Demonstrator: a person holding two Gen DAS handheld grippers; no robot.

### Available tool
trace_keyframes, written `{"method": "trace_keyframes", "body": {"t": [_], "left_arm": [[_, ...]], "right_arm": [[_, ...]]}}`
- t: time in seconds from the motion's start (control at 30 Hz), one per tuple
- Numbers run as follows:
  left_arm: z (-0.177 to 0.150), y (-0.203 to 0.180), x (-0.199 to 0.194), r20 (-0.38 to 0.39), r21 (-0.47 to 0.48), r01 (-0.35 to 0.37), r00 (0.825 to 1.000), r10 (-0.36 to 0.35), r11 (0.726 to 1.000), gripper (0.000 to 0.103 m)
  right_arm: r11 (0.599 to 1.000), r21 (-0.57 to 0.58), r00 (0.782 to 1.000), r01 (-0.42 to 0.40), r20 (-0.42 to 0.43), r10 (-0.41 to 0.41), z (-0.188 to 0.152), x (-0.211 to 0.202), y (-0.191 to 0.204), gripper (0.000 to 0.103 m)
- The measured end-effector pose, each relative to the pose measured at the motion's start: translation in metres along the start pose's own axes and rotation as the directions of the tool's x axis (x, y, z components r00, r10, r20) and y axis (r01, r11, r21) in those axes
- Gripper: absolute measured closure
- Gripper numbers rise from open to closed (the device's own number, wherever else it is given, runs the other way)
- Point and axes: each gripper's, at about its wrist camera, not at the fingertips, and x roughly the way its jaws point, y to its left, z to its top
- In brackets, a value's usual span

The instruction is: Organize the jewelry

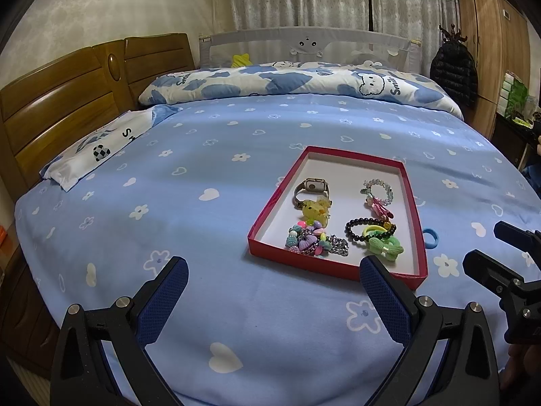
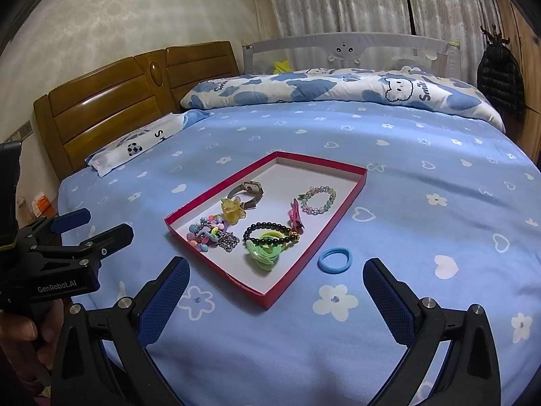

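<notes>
Ok so almost everything's already in the red box: watch, yellow clip, bead bracelets, chains, green tie. Only thing left out is the blue hair tie, lying flat on the sheet just beside the box's right wall, near the front corner. So imo the step in hand is grab that and drop it in w/ the rest.

Tongs status: right gripper is wide open, nothing in it, hovering over the bed w/ the tie sitting just ahead, between its fingers but a bit right of center. Left gripper also spread wide and empty, parked in front of the box's near wall.

How I'd do it:
- use the right one, it's basically lined up already. Shift slightly right so the ring is centered
- tie is thin + flat on soft fabric, so come down low and pinch across one side of the ring, not over the whole loop
- don't dig in or you'll prob pinch the sheet too and drag it
- watch the box wall, it's light cardboard, easy to bump and slide
- lift clear over the rim, let go in the bare spot at the back so it doesn't tangle w/ the chains
</notes>
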Motion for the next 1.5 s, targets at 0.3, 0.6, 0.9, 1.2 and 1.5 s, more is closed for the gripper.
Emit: {"method": "trace_keyframes", "body": {"t": [0.3, 0.6, 0.9, 1.2, 1.5], "left_arm": [[-0.0001, 0.0002, -0.0003, 0.000, -0.001, 0.001, 1.000, -0.001, 1.000, 0.001], [-0.0001, 0.0005, -0.0007, 0.002, 0.000, -0.001, 1.000, 0.001, 1.000, 0.001], [-0.0003, 0.0004, -0.0008, 0.004, 0.002, -0.002, 1.000, 0.002, 1.000, 0.001], [-0.0002, 0.0002, -0.0010, 0.003, 0.001, -0.001, 1.000, 0.001, 1.000, 0.001], [0.0012, 0.0011, -0.0020, 0.007, 0.005, -0.005, 1.000, 0.005, 1.000, 0.001]], "right_arm": [[1.000, -0.002, 1.000, -0.004, 0.004, 0.004, 0.0029, -0.0031, 0.0017, 0.000], [1.000, -0.004, 1.000, -0.007, 0.009, 0.007, 0.0048, -0.0055, 0.0050, 0.000], [1.000, -0.006, 1.000, -0.011, 0.011, 0.011, 0.0071, -0.0073, 0.0077, 0.000], [1.000, -0.007, 1.000, -0.011, 0.011, 0.011, 0.0075, -0.0077, 0.0080, 0.000], [1.000, -0.006, 1.000, -0.012, 0.010, 0.012, 0.0074, -0.0078, 0.0081, 0.000]]}}
